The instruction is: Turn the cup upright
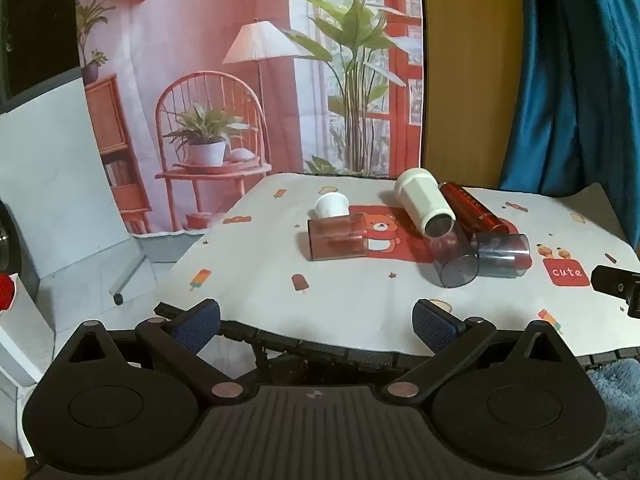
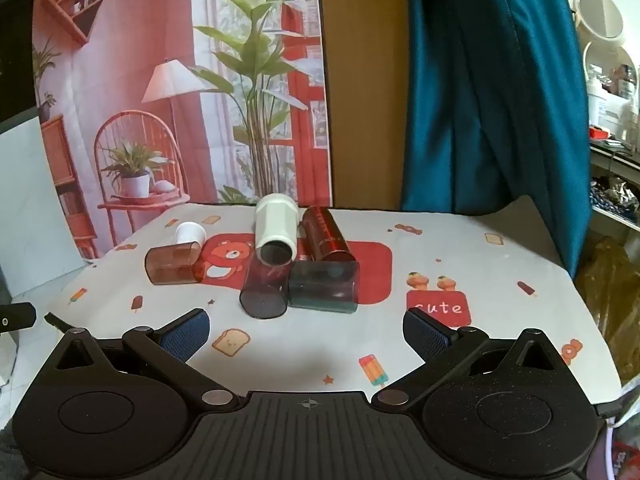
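Several cups lie on their sides on the table. A clear brown cup [image 1: 338,238] [image 2: 173,266] lies at the left, with a small white cup [image 1: 331,205] [image 2: 190,233] behind it. A tall white cup [image 1: 422,202] [image 2: 276,230], a dark red cup [image 1: 474,208] [image 2: 326,236], a smoky grey cup [image 1: 454,262] [image 2: 266,290] and a dark teal cup [image 1: 505,255] [image 2: 324,286] lie bunched in the middle. My left gripper [image 1: 316,320] is open and empty at the table's near edge. My right gripper [image 2: 306,332] is open and empty above the near part of the table.
The table [image 1: 256,280] [image 2: 500,264] has a white cloth with a red bear print. A printed backdrop [image 1: 248,80] hangs behind it and a blue curtain [image 2: 492,88] hangs to the right. The right gripper's finger tip [image 1: 616,286] shows at the right edge of the left wrist view.
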The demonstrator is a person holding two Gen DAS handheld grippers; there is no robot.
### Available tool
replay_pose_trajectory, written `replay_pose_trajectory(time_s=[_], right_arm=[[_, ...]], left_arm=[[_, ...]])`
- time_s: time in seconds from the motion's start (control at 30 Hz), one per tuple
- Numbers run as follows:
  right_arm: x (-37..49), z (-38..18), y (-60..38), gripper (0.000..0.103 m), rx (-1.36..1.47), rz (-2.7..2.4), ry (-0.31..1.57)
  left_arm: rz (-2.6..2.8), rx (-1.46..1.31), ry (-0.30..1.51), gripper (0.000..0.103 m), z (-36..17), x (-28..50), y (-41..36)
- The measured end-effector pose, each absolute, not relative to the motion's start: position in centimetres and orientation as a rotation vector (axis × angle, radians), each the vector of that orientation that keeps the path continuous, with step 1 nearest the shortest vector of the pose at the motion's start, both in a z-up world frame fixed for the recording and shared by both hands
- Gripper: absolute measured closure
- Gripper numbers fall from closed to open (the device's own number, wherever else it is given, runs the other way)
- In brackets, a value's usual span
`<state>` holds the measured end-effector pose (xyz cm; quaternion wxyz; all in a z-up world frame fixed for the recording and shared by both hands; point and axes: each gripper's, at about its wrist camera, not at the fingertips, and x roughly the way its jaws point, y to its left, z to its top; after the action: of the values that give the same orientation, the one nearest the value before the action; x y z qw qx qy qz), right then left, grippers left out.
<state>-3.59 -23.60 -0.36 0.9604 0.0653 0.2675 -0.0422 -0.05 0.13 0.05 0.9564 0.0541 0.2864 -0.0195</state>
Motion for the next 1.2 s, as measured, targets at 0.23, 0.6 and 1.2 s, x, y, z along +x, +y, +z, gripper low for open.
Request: replay_pose_trajectory(time_s=[0.23,0.6,1.2], right_arm=[[-3.7,-0.6,-23.9,0.0,0.137,-0.086,0.546],[-3.6,-0.8,-23.9,0.0,0.129,-0.089,0.547],[-3.4,-1.2,-24.1,0.0,0.134,-0.091,0.549]], left_arm=[[-0.035,0.115,0.606,0.0,0.0,0.1,0.1],[-0.026,0.122,0.594,0.0,-0.2,-0.2,0.2],[-0.027,0.125,0.616,0.0,-0.2,0.0,0.1]])
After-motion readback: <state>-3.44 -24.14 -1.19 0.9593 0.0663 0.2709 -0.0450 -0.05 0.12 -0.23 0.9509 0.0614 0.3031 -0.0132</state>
